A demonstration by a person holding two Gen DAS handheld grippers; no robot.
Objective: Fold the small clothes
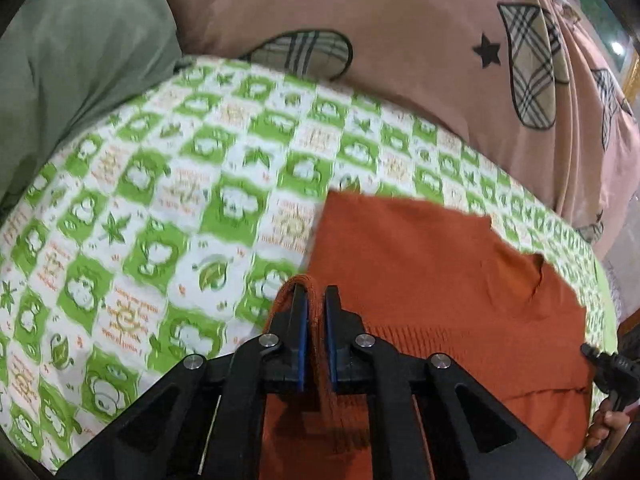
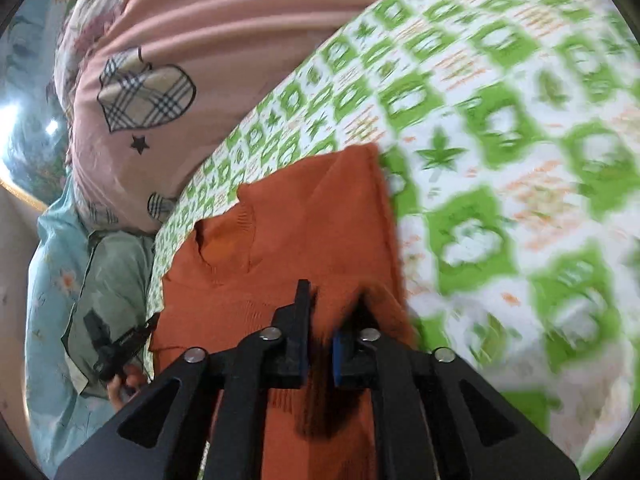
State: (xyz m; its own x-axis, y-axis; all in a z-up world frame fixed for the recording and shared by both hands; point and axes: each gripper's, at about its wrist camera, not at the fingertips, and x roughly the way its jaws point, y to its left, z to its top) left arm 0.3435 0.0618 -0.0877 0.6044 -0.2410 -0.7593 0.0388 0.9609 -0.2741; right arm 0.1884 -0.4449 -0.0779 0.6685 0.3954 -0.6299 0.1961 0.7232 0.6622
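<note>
An orange knit garment (image 1: 432, 280) lies on a green and white patterned sheet (image 1: 168, 200). My left gripper (image 1: 315, 296) is shut on a bunched edge of the garment at its lower left. In the right wrist view the same garment (image 2: 304, 216) shows its neckline toward the left. My right gripper (image 2: 332, 300) is shut on a fold of the garment near its right edge, and the fabric hides the right fingertip. The other gripper shows at the right edge of the left wrist view (image 1: 612, 364) and at the left of the right wrist view (image 2: 120, 344).
A pink blanket with plaid hearts (image 1: 400, 40) is piled behind the sheet. A grey-green cloth (image 1: 80, 60) lies at the far left. In the right wrist view a light blue floral cloth (image 2: 52, 300) and a pale green garment (image 2: 116, 280) lie left of the sheet.
</note>
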